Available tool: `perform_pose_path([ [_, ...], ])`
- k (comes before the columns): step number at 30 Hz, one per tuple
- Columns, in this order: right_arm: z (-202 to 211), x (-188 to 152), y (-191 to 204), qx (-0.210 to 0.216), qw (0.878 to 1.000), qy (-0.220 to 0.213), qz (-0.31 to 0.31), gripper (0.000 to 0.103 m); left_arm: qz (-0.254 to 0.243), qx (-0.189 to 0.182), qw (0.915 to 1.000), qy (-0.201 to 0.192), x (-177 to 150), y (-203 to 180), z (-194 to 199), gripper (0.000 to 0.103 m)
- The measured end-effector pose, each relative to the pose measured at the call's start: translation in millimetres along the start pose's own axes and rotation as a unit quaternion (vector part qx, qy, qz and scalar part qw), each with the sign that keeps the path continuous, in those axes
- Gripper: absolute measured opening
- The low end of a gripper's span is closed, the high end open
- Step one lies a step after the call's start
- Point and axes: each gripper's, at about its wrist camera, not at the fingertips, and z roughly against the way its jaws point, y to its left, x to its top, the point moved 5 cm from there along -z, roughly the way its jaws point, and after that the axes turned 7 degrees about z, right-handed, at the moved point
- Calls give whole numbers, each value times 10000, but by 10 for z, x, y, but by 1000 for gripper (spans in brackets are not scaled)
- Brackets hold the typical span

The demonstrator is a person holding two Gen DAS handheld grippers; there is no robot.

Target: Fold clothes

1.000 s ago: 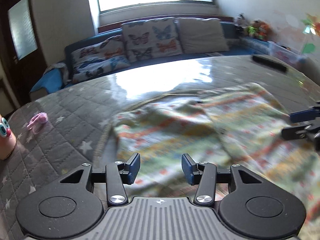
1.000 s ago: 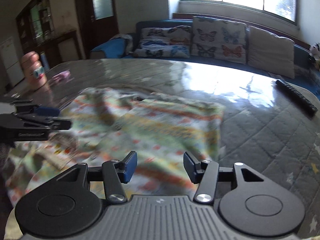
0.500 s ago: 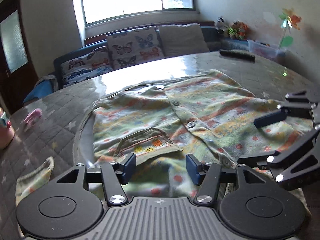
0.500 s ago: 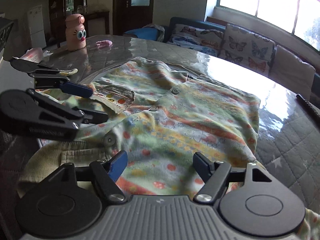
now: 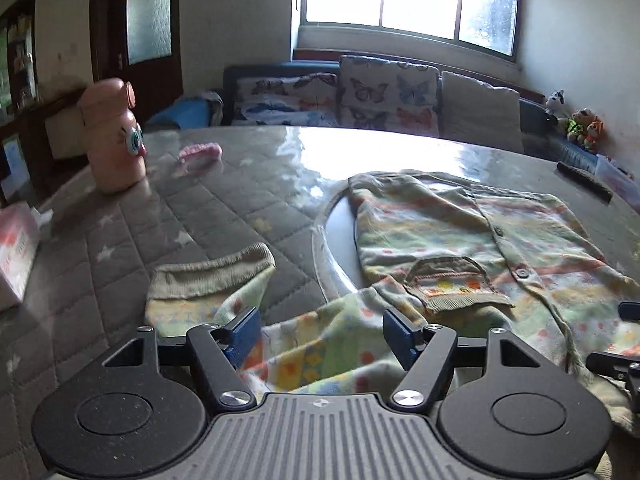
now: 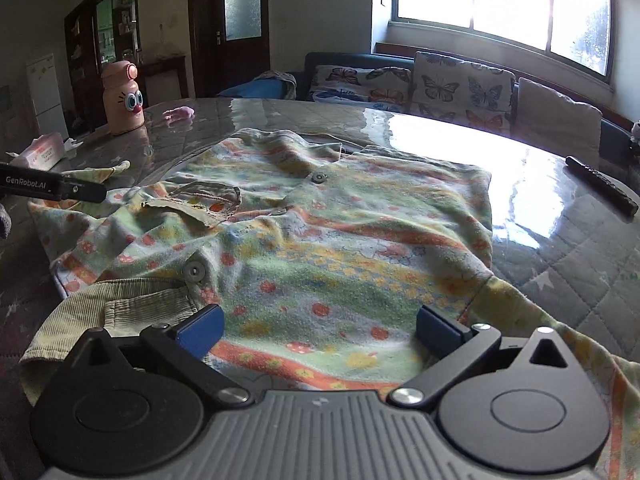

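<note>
Left gripper (image 5: 320, 334) angled downward, blue-padded fingers (image 5: 245, 332) parted and opening, nothing pinched between them, right gripper (image 6: 318, 326) angled downward too, fingers (image 6: 200, 325) spread very wide and opening, pads clear of any hold

A pastel patterned, buttoned child's cardigan (image 6: 320, 232) lies flat mid-frame on a grey quilted table (image 6: 580, 280); the right gripper (image 6: 318, 326), jaws opening, hovers over its hem.

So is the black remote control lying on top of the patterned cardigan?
No, the remote control lies on the bare table to the right, clear of the cardigan.
</note>
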Motion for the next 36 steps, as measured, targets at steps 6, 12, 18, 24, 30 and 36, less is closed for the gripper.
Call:
perform_pose_path([
  [6, -4, -7, -1, 8, 10000, -21, -13, 103, 251, 391, 9989, -38, 17, 125, -35, 71],
  [12, -5, -6, 2, 17, 10000, -23, -22, 103, 963, 1270, 9868, -275, 8, 567, 30, 70],
  [18, -5, -6, 1, 19, 10000, -24, -24, 103, 1227, 2073, 9694, -473, -142, 905, 142, 76],
  [24, -8, -6, 0, 20, 10000, -24, -24, 103, 1500, 2581, 9524, -620, -203, 1088, 295, 77],
  [30, -7, -6, -1, 21, 10000, -26, -26, 103, 1871, 3196, 9270, -599, -305, 1379, 511, 77],
  [36, -8, -5, -4, 22, 10000, -27, -29, 103, 2298, 3284, 9143, -583, -396, 1628, 776, 77],
])
